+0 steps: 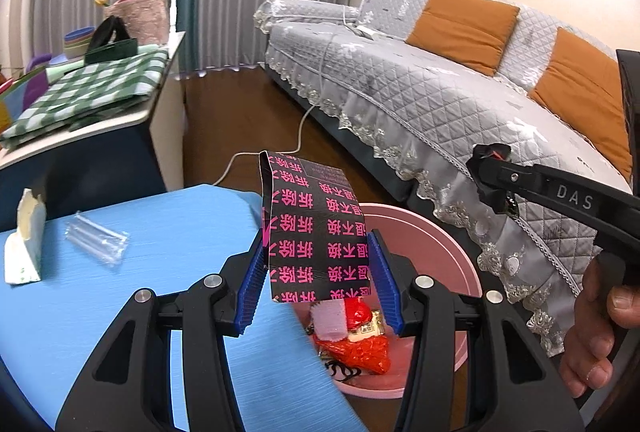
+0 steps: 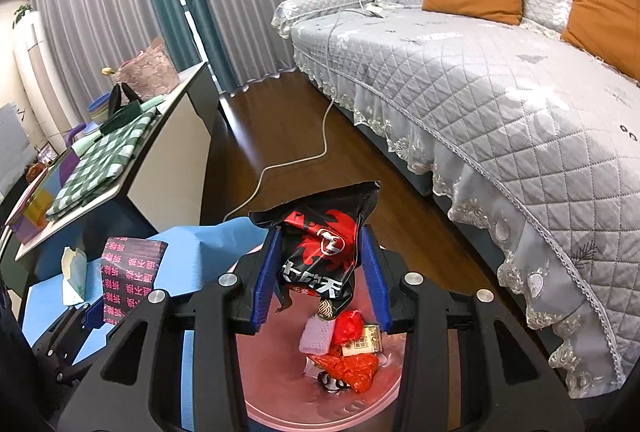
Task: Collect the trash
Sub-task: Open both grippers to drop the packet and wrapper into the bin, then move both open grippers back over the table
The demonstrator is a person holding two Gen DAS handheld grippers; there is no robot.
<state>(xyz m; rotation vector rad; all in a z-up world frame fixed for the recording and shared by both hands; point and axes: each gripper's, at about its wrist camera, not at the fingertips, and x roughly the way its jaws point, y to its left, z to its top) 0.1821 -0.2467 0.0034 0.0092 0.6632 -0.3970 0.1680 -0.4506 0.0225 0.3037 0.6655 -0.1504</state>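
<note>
My left gripper (image 1: 318, 264) is shut on a black packet with pink characters (image 1: 316, 232), held at the right edge of the blue table (image 1: 100, 312), beside the pink bin (image 1: 432, 232). The packet also shows in the right wrist view (image 2: 128, 278). My right gripper (image 2: 320, 268) is shut on a black and red snack bag (image 2: 320, 252) and holds it over the pink bin (image 2: 280, 384). Red wrappers (image 2: 352, 368) and other trash lie in the bin. A clear plastic wrapper (image 1: 98, 242) and a torn white carton (image 1: 26, 240) lie on the table.
A grey quilted sofa (image 1: 440, 103) with orange cushions (image 1: 460, 27) stands to the right. A side cabinet (image 1: 88, 127) with a green checked cloth (image 1: 92, 91) stands at the left. A white cable (image 2: 296, 159) runs across the wooden floor.
</note>
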